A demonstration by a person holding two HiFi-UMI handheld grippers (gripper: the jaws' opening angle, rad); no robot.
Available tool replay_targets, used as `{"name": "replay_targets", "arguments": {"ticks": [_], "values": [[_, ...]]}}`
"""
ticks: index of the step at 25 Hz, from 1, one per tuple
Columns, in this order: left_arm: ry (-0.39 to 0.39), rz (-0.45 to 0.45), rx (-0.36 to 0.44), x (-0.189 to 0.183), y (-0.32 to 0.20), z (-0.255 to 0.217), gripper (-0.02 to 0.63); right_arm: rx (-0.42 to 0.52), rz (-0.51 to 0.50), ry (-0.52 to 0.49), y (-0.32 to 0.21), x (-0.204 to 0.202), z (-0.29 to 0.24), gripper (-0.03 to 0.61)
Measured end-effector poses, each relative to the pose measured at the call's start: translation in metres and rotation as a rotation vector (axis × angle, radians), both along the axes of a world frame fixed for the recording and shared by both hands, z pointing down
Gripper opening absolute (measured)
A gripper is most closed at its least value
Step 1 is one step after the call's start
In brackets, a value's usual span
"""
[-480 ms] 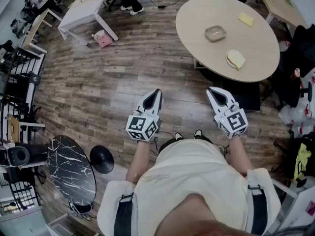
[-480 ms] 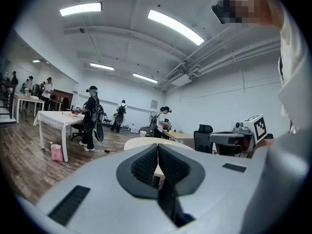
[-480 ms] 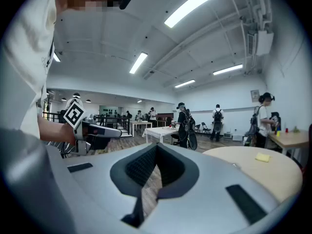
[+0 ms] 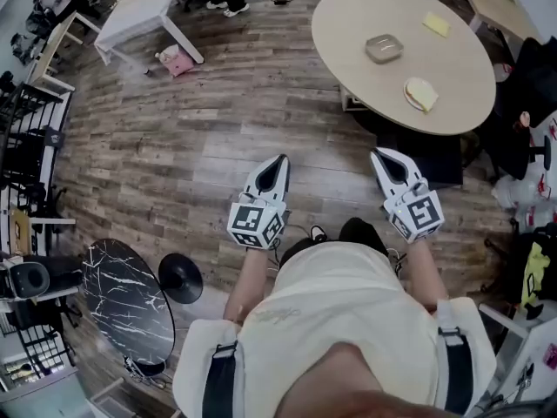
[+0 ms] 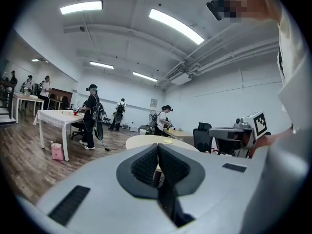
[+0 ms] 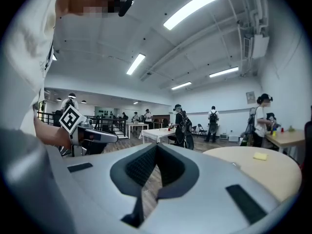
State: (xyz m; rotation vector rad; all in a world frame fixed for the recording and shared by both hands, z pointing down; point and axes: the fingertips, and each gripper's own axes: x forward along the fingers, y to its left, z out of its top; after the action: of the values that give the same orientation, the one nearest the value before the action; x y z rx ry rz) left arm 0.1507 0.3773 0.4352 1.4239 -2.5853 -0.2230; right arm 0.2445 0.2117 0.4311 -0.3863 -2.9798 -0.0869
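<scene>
Beyond left tool point(image 4: 278, 159) and right tool point(image 4: 378, 153): round tabletop point(image 4: 348, 16), well apart, carrying grey tray point(image 4: 384, 48).
Tool jaws: both clenched, empty.

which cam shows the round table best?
Head view: the round table shows from above, its whole top visible, with a grey dish on it. The left gripper view catches only a thin edge-on strip of it at centre; the right gripper view shows part of its top at right.

The top edge cuts the white table point(image 4: 139, 7), upper left; I can't identify the small things point(image 4: 384, 48) on the round table point(image 4: 348, 24).
</scene>
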Motion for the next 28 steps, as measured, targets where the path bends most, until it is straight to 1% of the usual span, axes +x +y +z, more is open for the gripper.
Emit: {"name": "replay_targets", "arguments": {"ticks": [5, 8, 11, 16, 20, 24, 28], "values": [[0.028, 0.006, -0.027, 0.001, 0.01, 0.017, 0.018, -0.006, 0.012, 0.03, 0.005, -0.002, 0.012, 0.008], [0.021, 0.007, -0.041, -0.008, 0.007, 0.021, 0.019, -0.013, 0.006, 0.043, 0.001, -0.012, 0.017, 0.008], [0.006, 0.008, -0.053, -0.022, -0.008, 0.02, 0.02, -0.023, 0.0, 0.045, -0.012, -0.028, 0.022, 0.008], [-0.005, -0.003, -0.102, -0.063, -0.037, 0.021, 0.021, -0.059, -0.013, 0.043, -0.04, -0.071, 0.031, 0.008], [-0.019, 0.012, -0.132, -0.099, -0.064, 0.022, 0.021, -0.04, -0.041, 0.016, -0.067, -0.113, 0.031, 0.008], [-0.025, 0.012, -0.117, -0.136, -0.095, 0.016, 0.021, -0.033, -0.059, -0.014, -0.095, -0.152, 0.026, 0.008], [-0.041, 0.004, -0.107, -0.16, -0.118, 0.007, 0.021, -0.04, -0.075, -0.018, -0.116, -0.18, 0.025, 0.008]]}}
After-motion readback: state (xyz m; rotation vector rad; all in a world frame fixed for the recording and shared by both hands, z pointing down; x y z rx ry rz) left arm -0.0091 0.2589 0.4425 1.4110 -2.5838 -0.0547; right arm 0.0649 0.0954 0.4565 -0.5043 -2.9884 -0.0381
